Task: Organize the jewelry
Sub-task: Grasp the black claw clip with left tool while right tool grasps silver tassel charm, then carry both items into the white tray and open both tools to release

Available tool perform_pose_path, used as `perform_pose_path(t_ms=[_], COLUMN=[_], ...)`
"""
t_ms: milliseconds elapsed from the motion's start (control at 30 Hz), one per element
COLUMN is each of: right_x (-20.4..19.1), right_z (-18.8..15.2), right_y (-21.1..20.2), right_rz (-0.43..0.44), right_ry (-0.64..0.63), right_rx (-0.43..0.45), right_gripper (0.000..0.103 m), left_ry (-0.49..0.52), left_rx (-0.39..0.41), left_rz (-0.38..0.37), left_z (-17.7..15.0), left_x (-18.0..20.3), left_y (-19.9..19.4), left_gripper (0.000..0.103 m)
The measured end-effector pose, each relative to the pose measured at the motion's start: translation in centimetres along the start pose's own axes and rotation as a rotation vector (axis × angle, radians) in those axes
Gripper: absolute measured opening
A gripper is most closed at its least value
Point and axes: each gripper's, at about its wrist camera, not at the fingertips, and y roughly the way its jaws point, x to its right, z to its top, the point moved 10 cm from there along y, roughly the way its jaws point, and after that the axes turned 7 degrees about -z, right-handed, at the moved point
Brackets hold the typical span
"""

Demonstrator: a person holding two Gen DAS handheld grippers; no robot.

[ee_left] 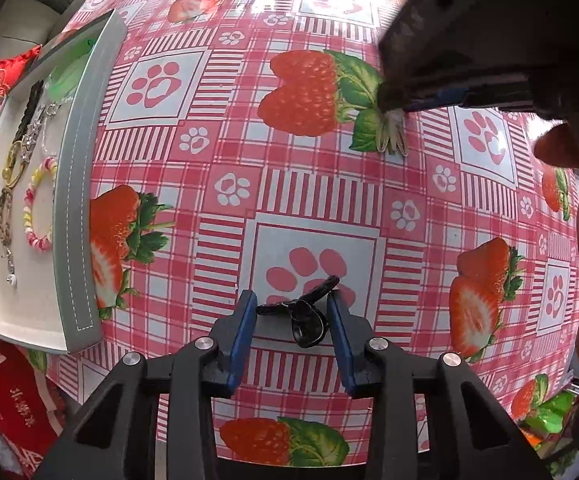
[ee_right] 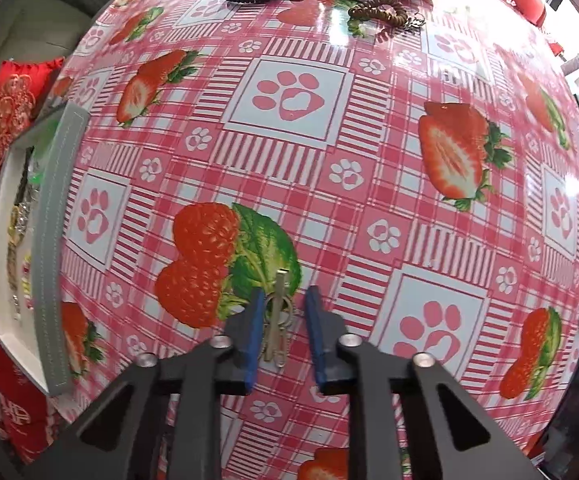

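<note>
Desk (ee_left: 429, 208) carrying grey tray (ee_left: 75, 208) at far left.

Left gripper (ee_left: 292, 320) pointing down, jaws straddling black hair clip (ee_left: 303, 316), not visibly clamping.

Right gripper (ee_right: 281, 334) jaws bracketing silver clip (ee_right: 277, 320), long axis running along fingers; gap remaining, not gripping.

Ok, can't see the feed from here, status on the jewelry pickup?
Left gripper snug around black clip, grip unconfirmed. Right gripper straddles silver clip, jaws apart. Both on tablecloth; nothing blocking toward tray.

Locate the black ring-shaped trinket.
In the left wrist view the black trinket lies low at centre on the tablecloth's paw-print square, between the left tool's blue fingers.
</note>
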Motion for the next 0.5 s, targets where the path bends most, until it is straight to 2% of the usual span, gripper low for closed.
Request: perform_pose_path(t_ms=[167,233,500], right_x=[0.6,1.2,3.8], right_z=[0.0,-0.5,-2.1], right_y=[0.0,-0.2,-1.2], right_rz=[0.036,0.070,0.132], right_ry=[0.021,0.038,0.122], right_rx=[-0.006,-0.014,-0.043], right_gripper=[0.011,0.006,0.005], left_ry=[-0.016,-0.025,-0.001], left_rx=[-0.002,-0.002,0.014], left_rz=[-0.052,-0.070,-0.099], left_z=[0.6,1.3,2.6], left_x=[-0.5,-0.6,-1.3], left_y=[-0.7,-0.7,-3.3], left_gripper=[0.043,0.043,0.043])
